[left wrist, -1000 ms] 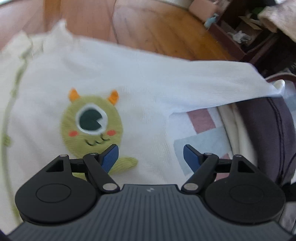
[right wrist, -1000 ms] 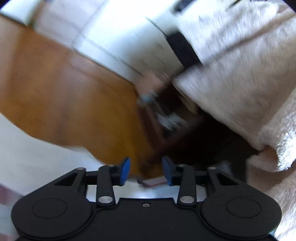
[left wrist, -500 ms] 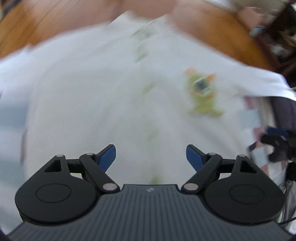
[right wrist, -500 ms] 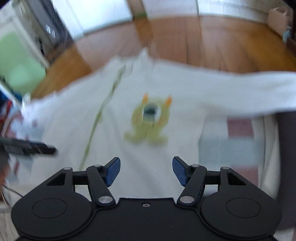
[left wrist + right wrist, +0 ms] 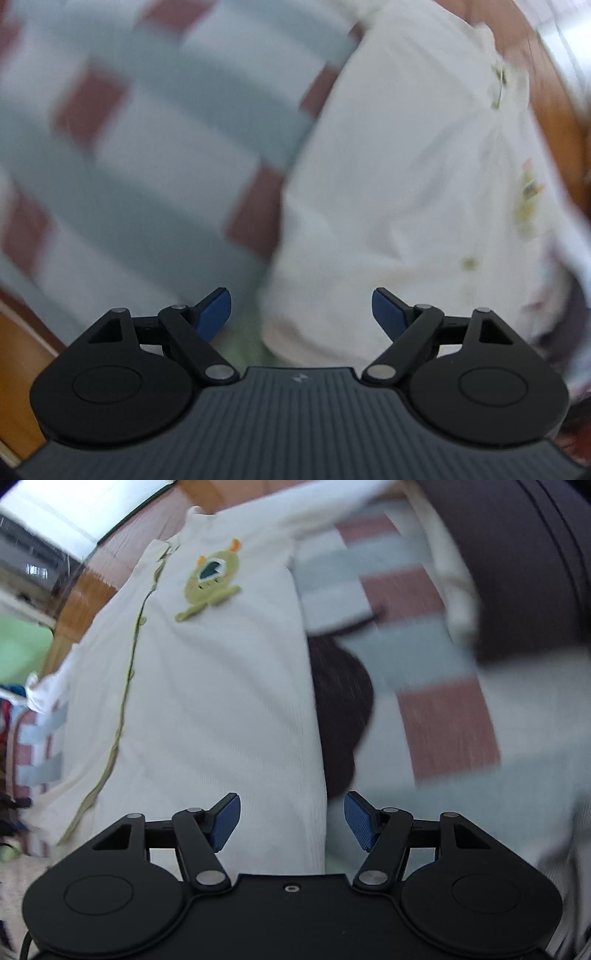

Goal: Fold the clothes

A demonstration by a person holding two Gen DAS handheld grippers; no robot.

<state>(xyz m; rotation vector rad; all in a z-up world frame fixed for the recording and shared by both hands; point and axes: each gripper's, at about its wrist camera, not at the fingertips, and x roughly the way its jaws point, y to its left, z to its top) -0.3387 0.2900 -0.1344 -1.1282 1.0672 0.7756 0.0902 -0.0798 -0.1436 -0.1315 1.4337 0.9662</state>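
A white baby garment (image 5: 214, 686) with a green one-eyed monster patch (image 5: 210, 581) and a green-trimmed button placket lies flat on a checked blanket (image 5: 439, 716). In the right wrist view my right gripper (image 5: 291, 819) is open over the garment's right side edge near the hem, holding nothing. The left wrist view is blurred: the same garment (image 5: 406, 177) fills its right half, and my left gripper (image 5: 301, 312) is open above the garment's near left corner, with the blanket (image 5: 147, 140) to the left.
A dark grey cushion or garment (image 5: 517, 554) lies at the blanket's far right. A dark shadow (image 5: 340, 709) falls beside the garment's edge. Wooden floor (image 5: 96, 590) shows beyond the blanket, and a wooden edge (image 5: 22, 354) sits at the lower left.
Both grippers have swung down toward the garment's hem end. The left view turned left, so the blanket now fills its left half. Both stay open and empty.
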